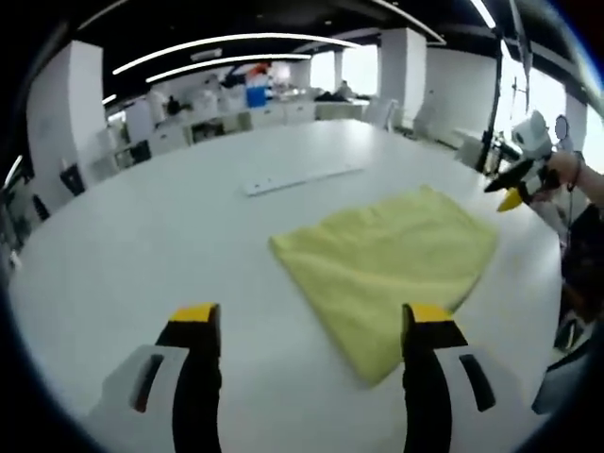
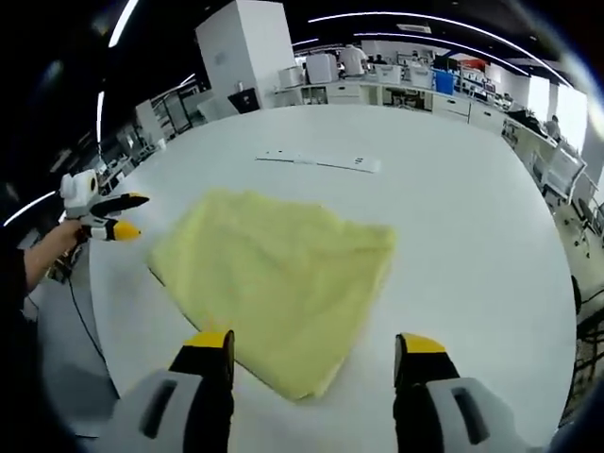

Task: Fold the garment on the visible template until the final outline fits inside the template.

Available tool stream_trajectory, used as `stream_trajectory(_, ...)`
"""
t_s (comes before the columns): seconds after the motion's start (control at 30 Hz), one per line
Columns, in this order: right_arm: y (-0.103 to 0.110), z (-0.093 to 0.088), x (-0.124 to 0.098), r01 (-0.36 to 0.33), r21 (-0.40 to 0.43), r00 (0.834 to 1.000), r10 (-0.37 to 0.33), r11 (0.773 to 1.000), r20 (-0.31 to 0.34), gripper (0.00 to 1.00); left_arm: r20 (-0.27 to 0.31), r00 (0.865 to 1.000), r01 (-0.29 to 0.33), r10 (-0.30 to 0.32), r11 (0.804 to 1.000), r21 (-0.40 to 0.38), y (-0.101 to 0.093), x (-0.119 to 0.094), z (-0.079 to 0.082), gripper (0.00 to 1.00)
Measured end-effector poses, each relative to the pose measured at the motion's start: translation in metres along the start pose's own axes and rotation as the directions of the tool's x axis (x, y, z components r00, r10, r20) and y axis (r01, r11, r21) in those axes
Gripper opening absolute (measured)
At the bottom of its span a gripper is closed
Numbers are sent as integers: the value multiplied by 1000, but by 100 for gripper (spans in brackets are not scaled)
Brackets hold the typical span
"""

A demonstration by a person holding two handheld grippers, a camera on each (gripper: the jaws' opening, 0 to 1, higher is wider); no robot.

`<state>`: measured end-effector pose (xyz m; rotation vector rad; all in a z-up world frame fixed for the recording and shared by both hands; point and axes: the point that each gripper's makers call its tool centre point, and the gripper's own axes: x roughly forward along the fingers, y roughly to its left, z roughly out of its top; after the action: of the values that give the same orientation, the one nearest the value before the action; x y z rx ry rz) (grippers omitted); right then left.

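The yellow garment (image 1: 392, 260) is seen lying flat, apparently folded, on the white worktop (image 1: 142, 236), with no template outline discernible, so the fit cannot be judged and a further fold could be misplaced. Both the left claw (image 1: 313, 326) and the right claw (image 2: 314, 351) are held above the worktop, spread wide, gripping nothing.

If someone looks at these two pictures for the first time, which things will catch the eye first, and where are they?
The yellow cloth stands out first: it lies folded flat on the big white table, ahead of both grippers. Next come the yellow-tipped jaws, wide apart, of the left gripper and the right gripper, each holding nothing. A thin white strip lies on the table beyond the cloth.
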<state>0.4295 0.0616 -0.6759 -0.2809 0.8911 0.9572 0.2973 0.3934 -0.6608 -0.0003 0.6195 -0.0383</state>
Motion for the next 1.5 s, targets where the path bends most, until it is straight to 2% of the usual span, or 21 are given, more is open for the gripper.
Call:
stream_trajectory(0.07, 3, -6, -1, -11, -5, 1000, 11, 1000, -2, 65, -5, 1000, 5, -5, 1000, -22, 0, -1, -5, 71)
stream_trajectory(0.23, 6, -20, -4, -18, -11, 1000, 18, 1000, 3, 63, -17, 1000, 16, -16, 1000, -14, -5, -5, -16, 65)
stream_trajectory(0.5, 7, -35, -6, -21, 4, 1000, 21, 1000, 1, 53, -51, 998, 28, -29, 999, -27, -14, -4, -36, 57)
stream_trajectory(0.67, 9, -47, -6, -29, 16, 1000, 29, 999, -9, 44, -58, 997, 45, -47, 998, -35, -21, -3, -44, 47)
stream_trajectory(0.8, 9, -55, -4, -33, 16, 999, 33, 999, -18, 39, -87, 994, 65, -68, 997, -32, -27, -2, -53, 40)
stream_trajectory(1.17, 11, -61, 1, -55, 30, 998, 55, 998, 7, 14, -95, 990, 100, -104, 994, -42, -37, 1, -58, 23)
stream_trajectory(1.5, 10, -58, 7, -82, 105, 996, 77, 991, 47, 6, -90, 989, 114, -120, 991, -65, -42, 3, -57, 14)
